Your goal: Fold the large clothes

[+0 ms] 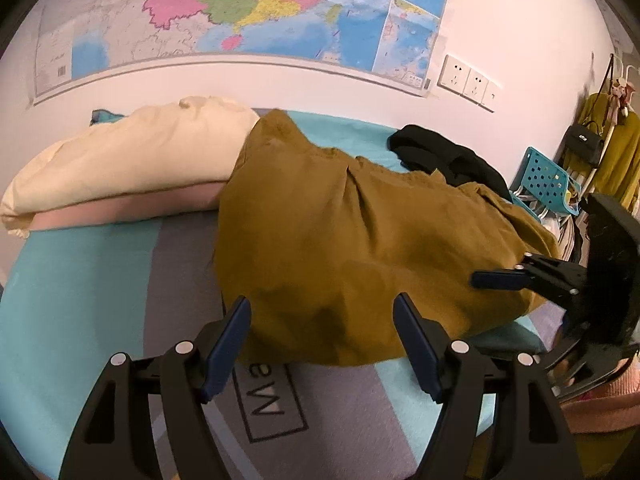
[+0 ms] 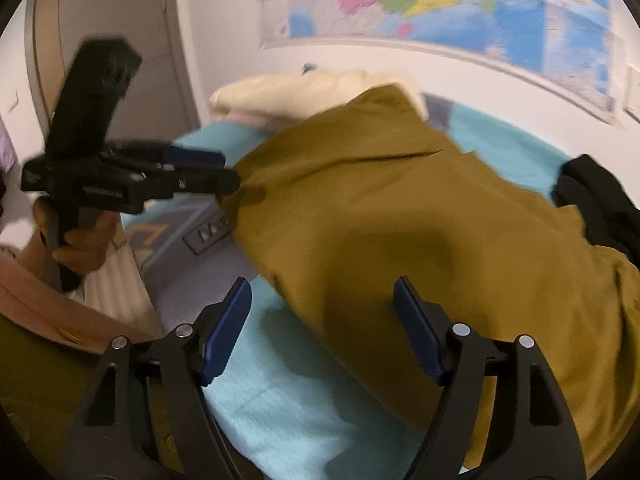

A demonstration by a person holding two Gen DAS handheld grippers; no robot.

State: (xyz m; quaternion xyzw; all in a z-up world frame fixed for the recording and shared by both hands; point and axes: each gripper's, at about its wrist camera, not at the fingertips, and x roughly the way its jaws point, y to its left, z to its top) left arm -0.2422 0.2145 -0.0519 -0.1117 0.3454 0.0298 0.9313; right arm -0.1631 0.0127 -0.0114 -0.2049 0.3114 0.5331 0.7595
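Note:
A large mustard-brown garment (image 1: 360, 240) lies spread and rumpled on the teal and grey bed cover (image 1: 80, 300). My left gripper (image 1: 320, 316) stands open over the garment's near edge, its blue pads (image 1: 230, 344) apart and not pressing the cloth. In the right wrist view the left gripper (image 2: 224, 168) shows side-on at the garment's left edge, held by a hand (image 2: 80, 236). My right gripper (image 2: 322, 300) is open too, above the garment (image 2: 460, 240) at its near edge. Seen from the left wrist view, the right gripper (image 1: 480, 280) is at the garment's right edge.
A cream pillow (image 1: 140, 152) on a pink one (image 1: 132, 208) lies at the far left against the wall. A black garment (image 1: 444, 156) sits at the far right of the bed. Beyond it stand a teal perforated basket (image 1: 544, 180) and hanging yellow clothes (image 1: 616, 152). A map (image 1: 248, 8) covers the wall.

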